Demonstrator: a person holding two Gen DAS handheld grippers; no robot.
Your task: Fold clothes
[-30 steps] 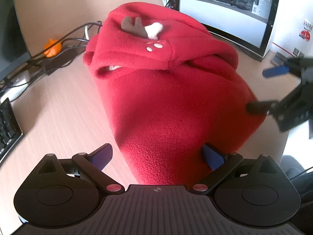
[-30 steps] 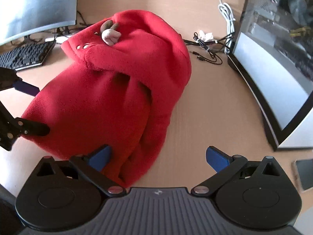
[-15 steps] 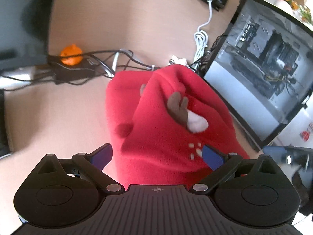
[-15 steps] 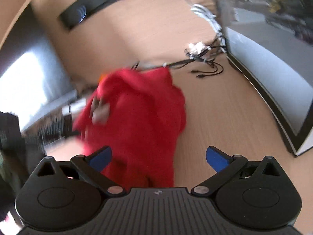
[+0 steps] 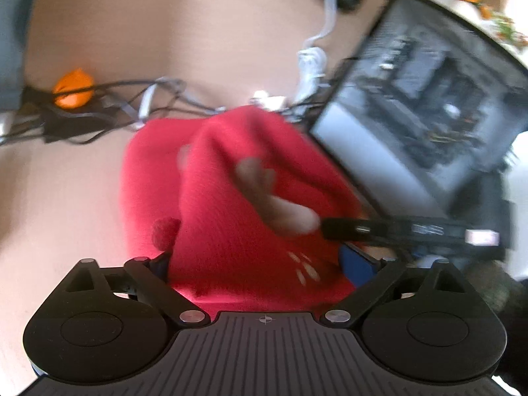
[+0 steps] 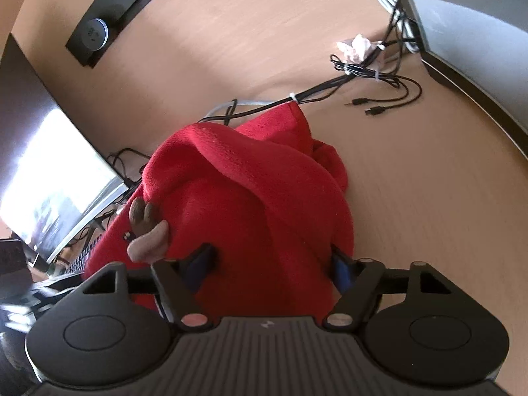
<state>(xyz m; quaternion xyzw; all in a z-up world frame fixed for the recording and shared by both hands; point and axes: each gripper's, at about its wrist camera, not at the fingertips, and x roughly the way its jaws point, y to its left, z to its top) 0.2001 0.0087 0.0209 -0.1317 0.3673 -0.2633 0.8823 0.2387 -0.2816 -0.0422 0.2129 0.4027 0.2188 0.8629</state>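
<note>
A red fleece hooded garment (image 5: 231, 198) with a brown and beige antler patch (image 5: 274, 198) lies bunched on the wooden desk (image 5: 66, 198). My left gripper (image 5: 260, 264) is open, its blue-padded fingers straddling the near part of the fleece. The view is blurred. My right gripper (image 6: 270, 264) is open with the red garment (image 6: 264, 204) filling the space between its fingers; the antler patch (image 6: 145, 231) sits to its left. The right gripper's arm also shows at the right of the left wrist view (image 5: 412, 227).
A monitor (image 5: 429, 105) stands at the right and another monitor (image 6: 49, 178) at the left. Tangled cables (image 6: 363, 76) and a crumpled paper (image 6: 356, 46) lie behind the garment. An orange object (image 5: 72, 87) sits among cables. A black power strip (image 6: 109, 19) lies at the back.
Both grippers moved forward over the garment from its near end toward the hood. The fleece now sits between the fingers of both. The right gripper has come close beside the left.
</note>
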